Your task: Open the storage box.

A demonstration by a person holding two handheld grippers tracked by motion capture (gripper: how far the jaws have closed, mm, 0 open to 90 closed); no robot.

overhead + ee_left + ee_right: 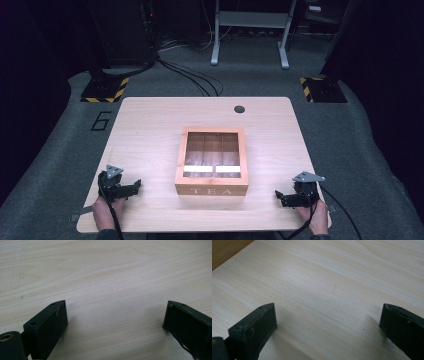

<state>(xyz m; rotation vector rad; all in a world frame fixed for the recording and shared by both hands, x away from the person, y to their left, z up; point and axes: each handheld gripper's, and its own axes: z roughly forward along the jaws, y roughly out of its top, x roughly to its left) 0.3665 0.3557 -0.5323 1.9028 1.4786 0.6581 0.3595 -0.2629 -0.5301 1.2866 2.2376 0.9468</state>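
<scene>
Flanking one tea box (212, 190): two tools, left (131, 188), right (283, 196), agape.

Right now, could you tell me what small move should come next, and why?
Probably bring the right gripper in toward the tea box. The box sits shut mid-table, and both grippers, the left gripper too, rest open and apart from it at the near edge.

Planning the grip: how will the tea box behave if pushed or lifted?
The tea box looks like rigid wood, low and wide, so it would probably slide rather than tip. Its clear-paned lid may be fragile, and might swing open if lifted by it.
</scene>
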